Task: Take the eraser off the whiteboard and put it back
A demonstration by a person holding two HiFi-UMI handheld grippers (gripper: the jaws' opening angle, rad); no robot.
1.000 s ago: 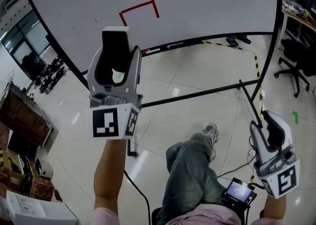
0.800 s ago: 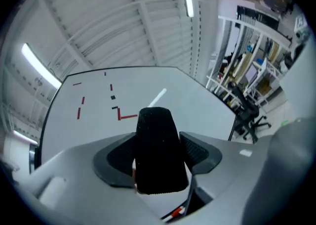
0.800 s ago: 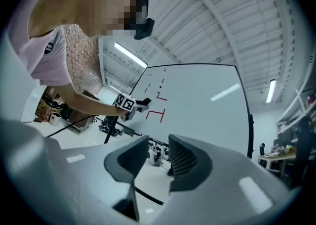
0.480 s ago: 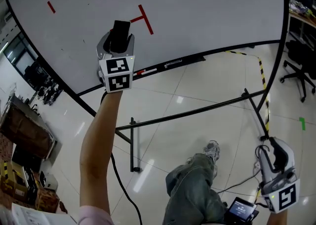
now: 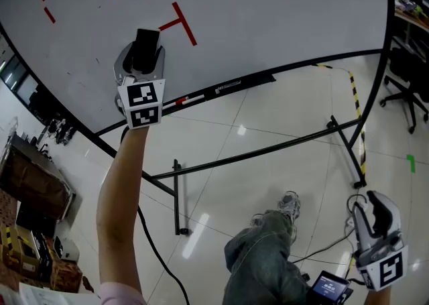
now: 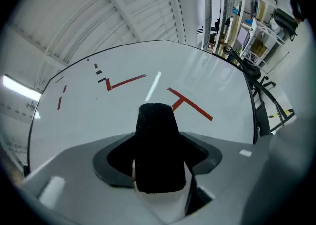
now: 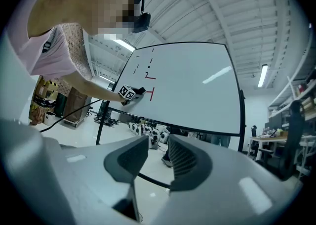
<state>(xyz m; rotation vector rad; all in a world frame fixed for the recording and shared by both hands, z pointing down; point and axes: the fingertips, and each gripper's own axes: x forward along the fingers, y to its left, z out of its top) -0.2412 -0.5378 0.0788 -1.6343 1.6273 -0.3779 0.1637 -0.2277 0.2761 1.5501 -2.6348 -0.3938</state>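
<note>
Eraser [image 6: 156, 145], a black oblong block, sits pinched in your left gripper's [image 5: 143, 55] jaws, its long axis running out along them toward the white whiteboard [image 5: 281, 9], near its red T mark [image 5: 179, 21]. Only the right gripper view shows this side-on. Blank board stretches to the right of the T. Your right gripper [image 7: 158, 150] hangs low, jaws spread.

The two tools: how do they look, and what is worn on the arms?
Left tool and right tool: light grey shells with dark linings, each with a cube of black-and-white square markers. A black cable hangs by the left arm; its sleeve is pink.
</note>
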